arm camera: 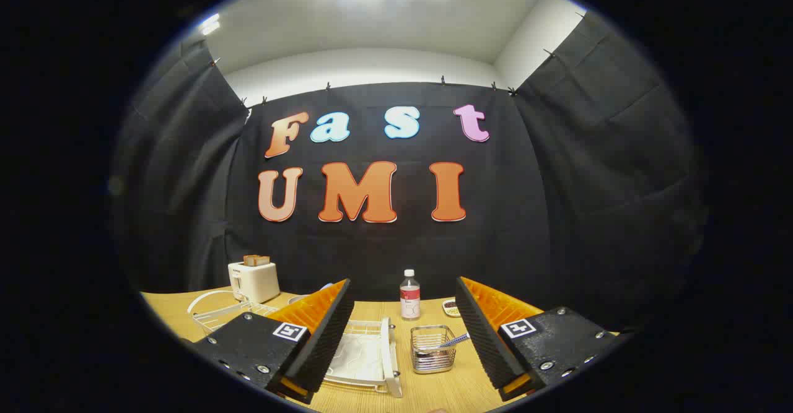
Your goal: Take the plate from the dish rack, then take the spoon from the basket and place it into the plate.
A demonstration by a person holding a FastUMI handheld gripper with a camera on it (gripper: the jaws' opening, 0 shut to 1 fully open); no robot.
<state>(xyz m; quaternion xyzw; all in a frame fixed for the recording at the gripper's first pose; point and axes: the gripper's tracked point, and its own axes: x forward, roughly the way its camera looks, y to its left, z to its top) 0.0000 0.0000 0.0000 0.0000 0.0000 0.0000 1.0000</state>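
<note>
Wire basket (433, 348) — one spoon (454, 340) | one bottle (409, 295) | gripper (404, 332) spread wide, empty

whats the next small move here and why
Probably ease the tool down and left toward the white dish rack: its fingers stand open with nothing between them, the rack sits just ahead, and the spoon still lies in the wire basket.

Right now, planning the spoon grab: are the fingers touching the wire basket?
Apart. The gripper view shows bare table separating the open gripper from the basket, which sits between and ahead of them.
</note>
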